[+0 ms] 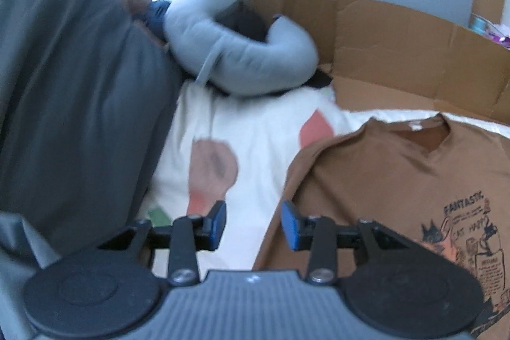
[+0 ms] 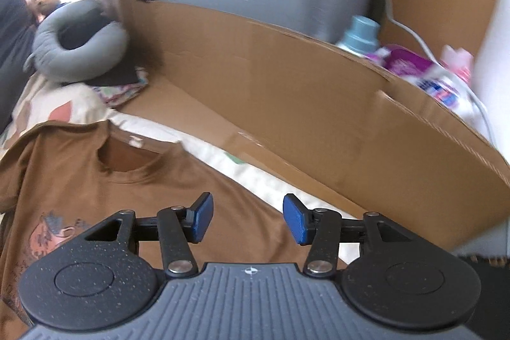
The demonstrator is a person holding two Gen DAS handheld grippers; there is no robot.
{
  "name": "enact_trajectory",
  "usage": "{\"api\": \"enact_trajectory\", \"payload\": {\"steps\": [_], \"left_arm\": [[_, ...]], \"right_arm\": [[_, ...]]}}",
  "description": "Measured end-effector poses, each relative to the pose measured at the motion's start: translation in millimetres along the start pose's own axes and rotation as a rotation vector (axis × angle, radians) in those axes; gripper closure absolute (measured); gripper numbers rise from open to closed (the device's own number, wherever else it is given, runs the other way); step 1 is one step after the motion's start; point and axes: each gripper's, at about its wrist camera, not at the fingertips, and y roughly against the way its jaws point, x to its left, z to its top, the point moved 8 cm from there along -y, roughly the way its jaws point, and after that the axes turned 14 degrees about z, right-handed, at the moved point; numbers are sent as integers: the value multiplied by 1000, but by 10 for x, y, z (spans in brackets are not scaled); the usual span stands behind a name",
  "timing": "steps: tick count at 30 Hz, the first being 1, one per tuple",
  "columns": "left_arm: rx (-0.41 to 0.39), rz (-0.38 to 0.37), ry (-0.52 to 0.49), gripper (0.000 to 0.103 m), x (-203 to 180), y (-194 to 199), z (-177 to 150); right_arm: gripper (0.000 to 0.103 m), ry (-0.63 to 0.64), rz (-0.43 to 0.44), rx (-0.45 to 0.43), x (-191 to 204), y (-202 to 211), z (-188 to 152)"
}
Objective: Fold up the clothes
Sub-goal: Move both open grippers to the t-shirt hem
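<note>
On the bed (image 1: 255, 148), your brown shirt (image 1: 382, 174) lies flat, collar toward the cardboard (image 2: 287, 91). Both tongs, left (image 1: 254, 223) and right (image 2: 248, 219), hang open and empty. It looks soft and light; pinch the shoulder seams.

Your left gripper (image 1: 254, 225) tilts downward, its blue pads (image 1: 290, 223) parted with nothing between them. Your right gripper (image 2: 248, 219) tilts downward too, jaws spread wider and likewise empty.

Brown T-shirt (image 1: 398, 180) cut off at right and bottom edges; print (image 1: 465, 235) lettering too small to read; bottles (image 2: 446, 82) blurred.
</note>
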Motion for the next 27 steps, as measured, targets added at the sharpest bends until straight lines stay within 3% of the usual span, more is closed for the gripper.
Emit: {"api": "enact_trajectory", "payload": {"steps": [4,12,20,24,27], "left_arm": [[41,2,56,62,93,-184,-272],[129,-26,196,62,77,-491,-773],[178,-26,304,61,-29,-720,-1123],[163,-30,373,62,-19,-706,-1222],[148,-35,435,69,22,-682,-1263]], "right_arm": [[48,-11,23,-37,240,-47,253],[47,91,65,-61,773,-201,660],[48,169,133,-17,1279,-591,697],[48,206,180,12,1566,-825,644],[48,216,208,31,1755,-1005,570]]}}
